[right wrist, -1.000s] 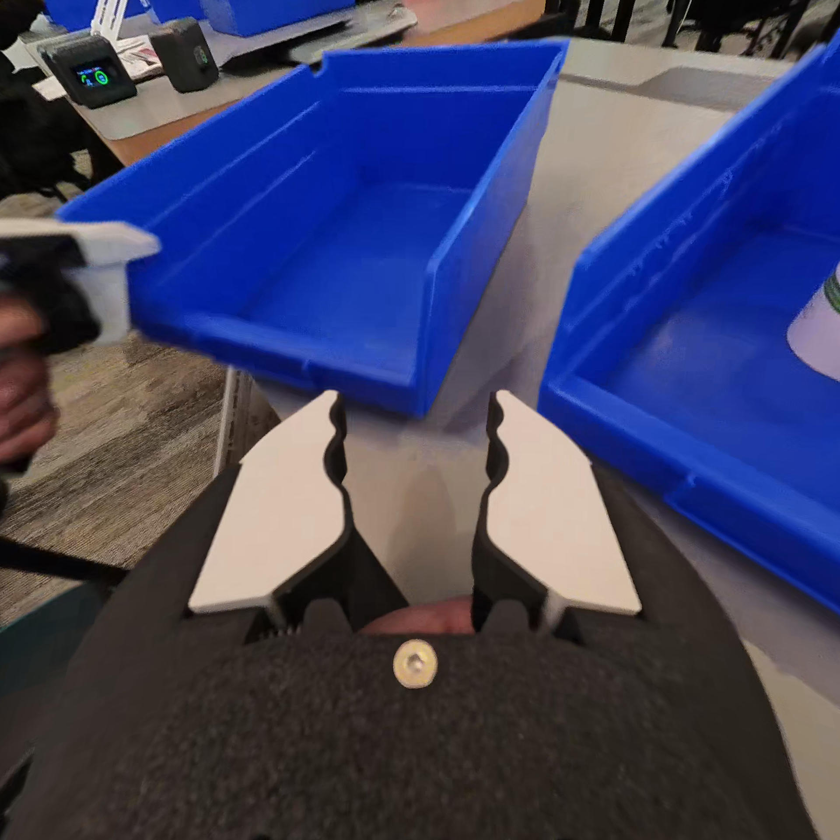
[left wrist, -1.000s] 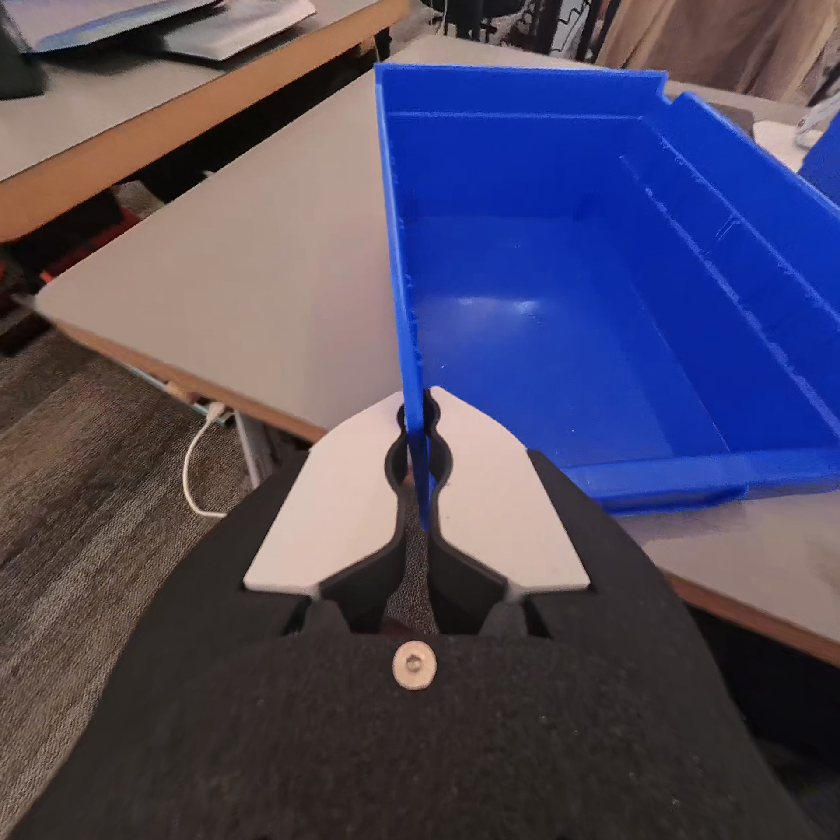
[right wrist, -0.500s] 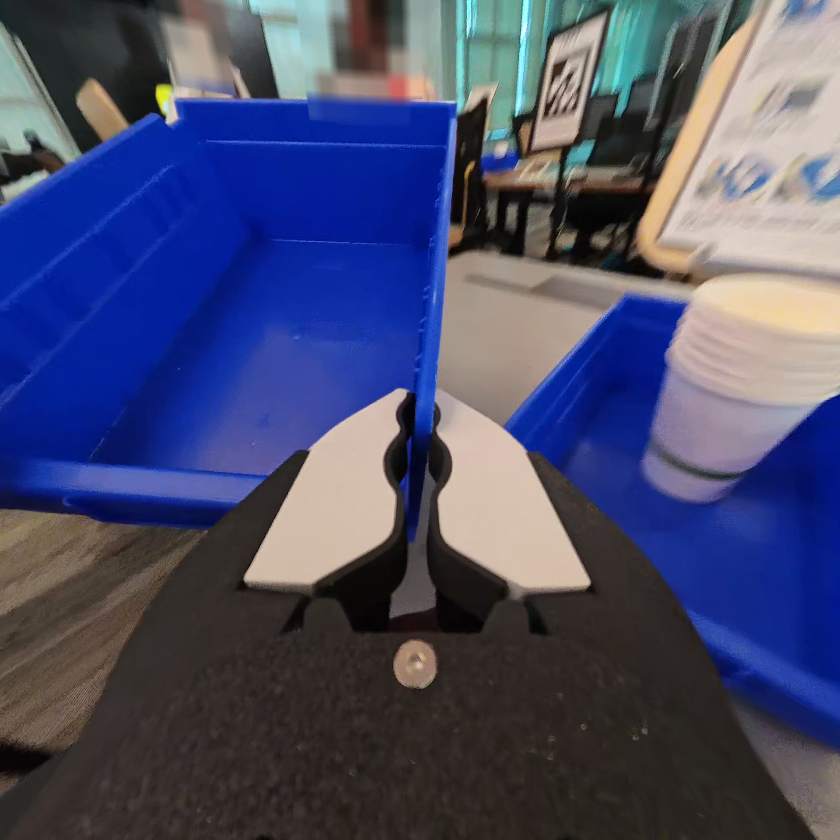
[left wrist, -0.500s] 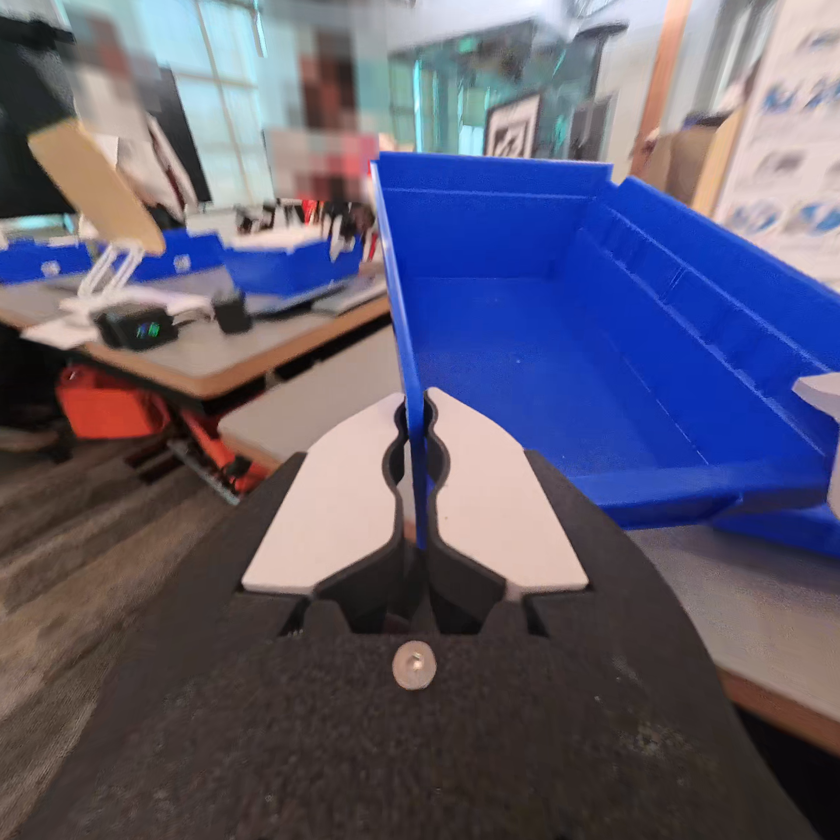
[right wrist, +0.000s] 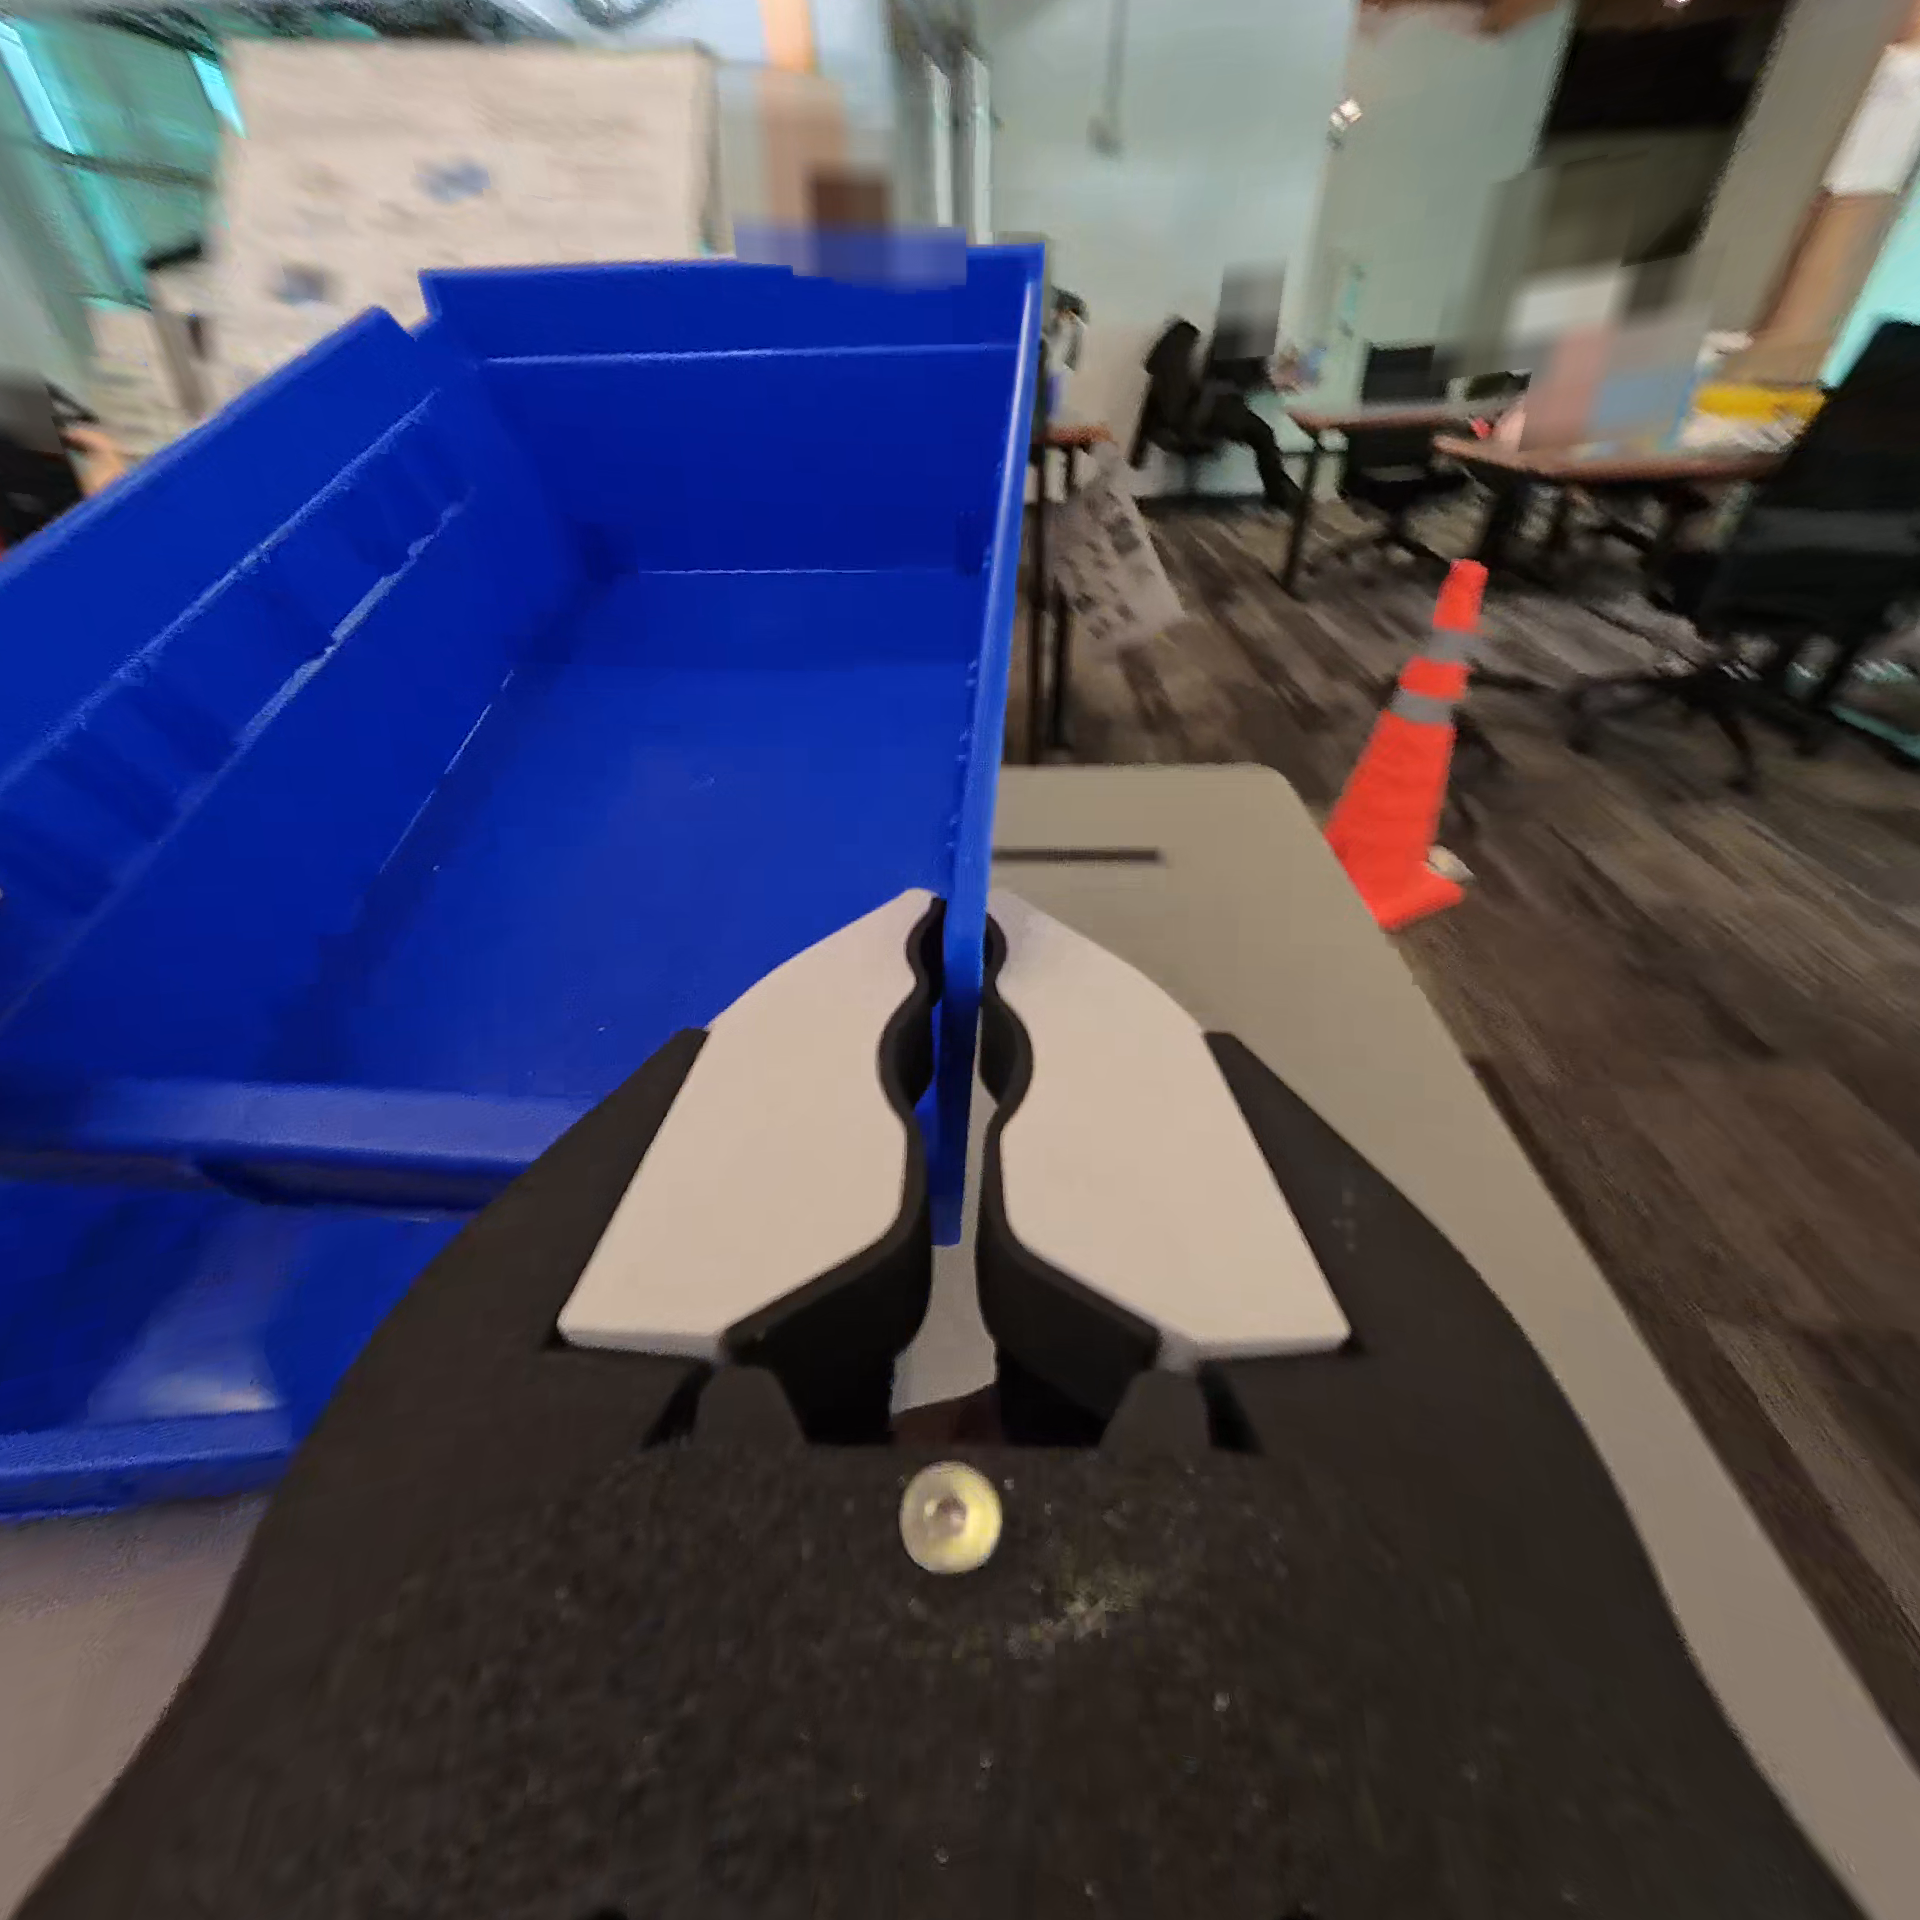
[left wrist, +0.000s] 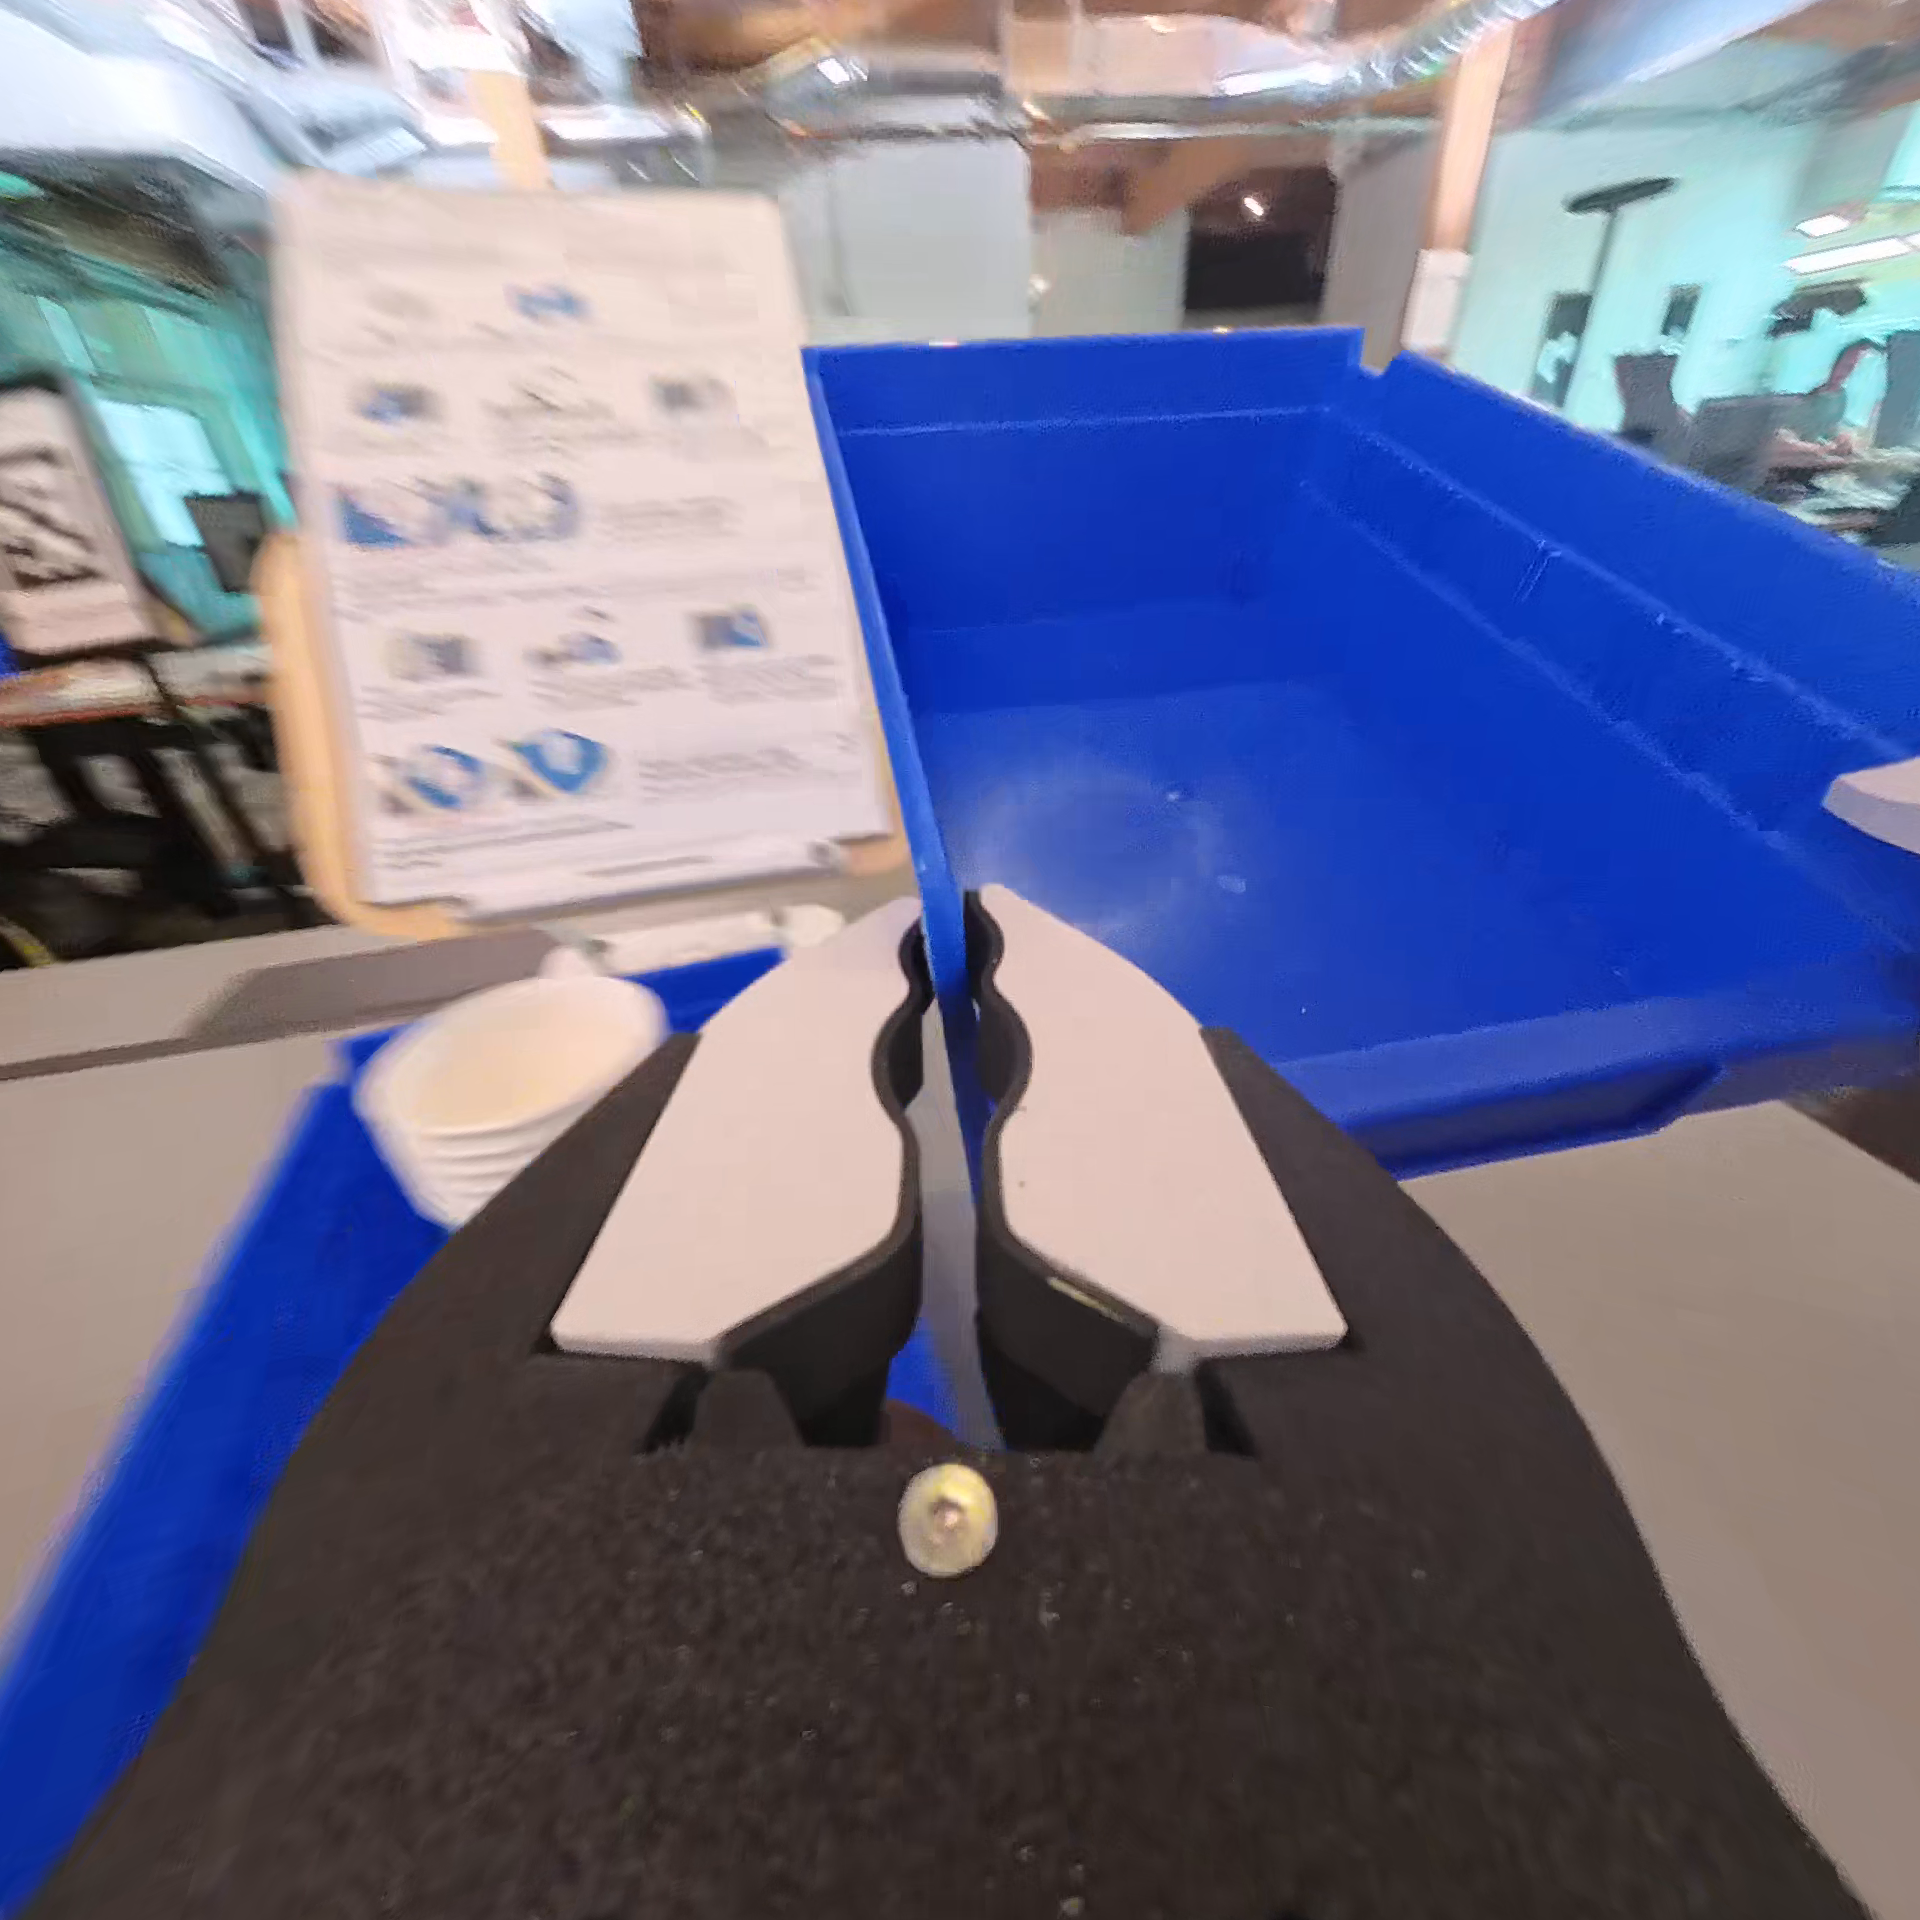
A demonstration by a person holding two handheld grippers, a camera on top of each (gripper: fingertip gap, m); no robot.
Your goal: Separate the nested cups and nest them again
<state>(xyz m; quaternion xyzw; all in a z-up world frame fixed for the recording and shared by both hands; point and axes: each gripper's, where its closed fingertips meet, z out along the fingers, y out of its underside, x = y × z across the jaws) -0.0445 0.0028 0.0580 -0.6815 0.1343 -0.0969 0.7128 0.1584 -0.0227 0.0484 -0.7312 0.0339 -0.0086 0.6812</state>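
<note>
The stack of nested white paper cups [left wrist: 499, 1091] stood upright inside a second blue plastic bin [left wrist: 208, 1403], low and to the left of the empty blue plastic bin [left wrist: 1403, 831] in the left wrist view, partly hidden behind the left gripper's grey finger [left wrist: 769, 1132]. The empty bin was held up off the grey table [left wrist: 1662, 1351], tilted, above the second bin's edge. The left gripper [left wrist: 945, 925] had its jaws closed almost fully, pinching the empty bin's thin left side wall between them. The right gripper [right wrist: 961, 925] likewise had its jaws nearly together, clamped on the same bin's right side wall; its fingertip [left wrist: 1881, 800] showed at the bin's far right edge in the left wrist view. Behind the empty bin to its left stood a blurred printed sheet on a wooden board [left wrist: 571, 540]. To the bin's right, on the dark floor past the table, stood an orange traffic cone [right wrist: 1413, 748], with desks and black chairs [right wrist: 1787, 540] beyond.
</note>
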